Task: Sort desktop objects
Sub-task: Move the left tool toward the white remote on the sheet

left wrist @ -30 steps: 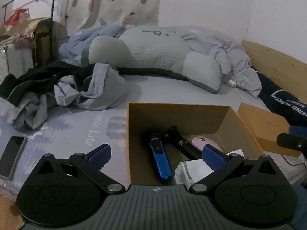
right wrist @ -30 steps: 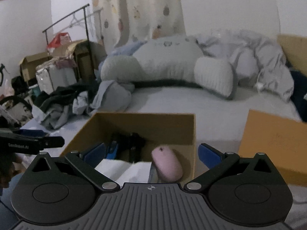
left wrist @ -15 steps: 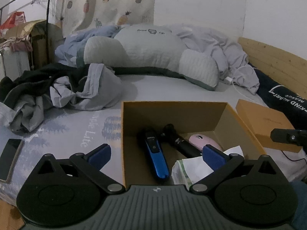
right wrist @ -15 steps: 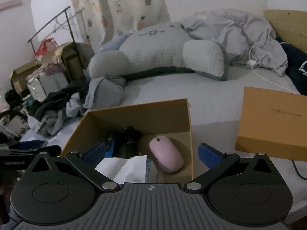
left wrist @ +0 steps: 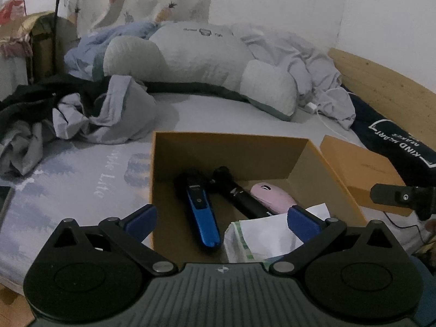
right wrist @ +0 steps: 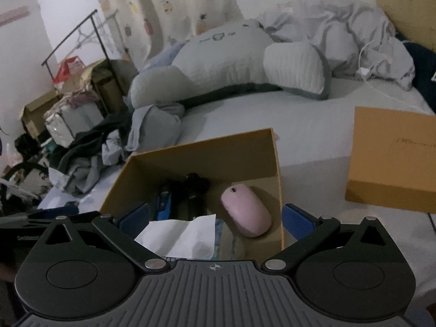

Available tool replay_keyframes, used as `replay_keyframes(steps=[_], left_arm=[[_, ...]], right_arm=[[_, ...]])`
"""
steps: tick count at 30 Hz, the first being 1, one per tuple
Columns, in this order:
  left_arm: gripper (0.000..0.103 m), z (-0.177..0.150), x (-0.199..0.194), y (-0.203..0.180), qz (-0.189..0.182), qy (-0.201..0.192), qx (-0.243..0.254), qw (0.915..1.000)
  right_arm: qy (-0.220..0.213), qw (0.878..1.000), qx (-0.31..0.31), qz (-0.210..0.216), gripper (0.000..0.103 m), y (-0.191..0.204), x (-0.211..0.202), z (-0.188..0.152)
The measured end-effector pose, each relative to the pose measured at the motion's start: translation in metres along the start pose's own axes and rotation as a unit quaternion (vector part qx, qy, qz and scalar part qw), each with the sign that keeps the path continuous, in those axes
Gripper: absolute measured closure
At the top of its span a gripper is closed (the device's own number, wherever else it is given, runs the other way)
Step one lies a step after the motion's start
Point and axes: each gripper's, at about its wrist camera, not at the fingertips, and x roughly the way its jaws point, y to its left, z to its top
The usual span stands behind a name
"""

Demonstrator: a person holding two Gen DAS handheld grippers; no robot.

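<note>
I hold my left gripper (left wrist: 221, 219) low over the near edge of the open cardboard box (left wrist: 229, 147), its blue fingers spread wide with nothing between them. My right gripper (right wrist: 215, 216) sits the same way from the other side, fingers far apart and empty, just short of the box's near rim.

The box stands on the bed (left wrist: 81, 174), and the things to sort already lie inside it. A blue trimmer (left wrist: 203, 218) rests along the floor of the box toward its left side, running from far to near. Just to its right lies a black cylindrical device (left wrist: 239, 196), angled across the middle; I cannot make out what it is in this dim light. A pink mouse (right wrist: 245, 212) lies on the right side of the box, close to the right wall. In the near part sits a pack of tissues (left wrist: 261, 239), a white sheet sticking up out of it, close beside my left gripper's right finger.

To the right of the box, apart from it, its flat lid (right wrist: 392, 158) lies on the sheet. Far beyond, a large pale cushion (left wrist: 196, 62) stretches across the bed, with a heap of crumpled clothes (left wrist: 81, 111) to the left.
</note>
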Motion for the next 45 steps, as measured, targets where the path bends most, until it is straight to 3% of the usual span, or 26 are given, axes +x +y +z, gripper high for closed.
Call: replay_keyframes(steps=[12,16,27,36,45], left_arm=[[0.0,0.019,0.026,0.005,-0.012,0.045,-0.048,0.9977],[0.0,0.044,0.028,0.007,-0.03,0.04,-0.071,0.9963],[0.0,0.136,0.036,-0.006,-0.051,-0.003,-0.07,0.9962],[0.0,0.189,0.076,-0.009,-0.081,0.026,-0.107,0.9906],[0.0,0.211,0.123,-0.008,-0.051,0.043,-0.103,0.9924]], right_arm=[[0.021,0.998,0.031,0.04,0.0,-0.014,0.006,0.033],[0.003,0.999,0.012,0.052,0.0,-0.007,0.0,0.066],[-0.037,0.996,0.007,0.078,0.0,0.003,-0.009,0.189],[-0.035,0.995,-0.012,0.088,0.0,-0.007,0.025,0.265],[-0.036,0.996,0.002,0.077,0.0,-0.03,0.075,0.286]])
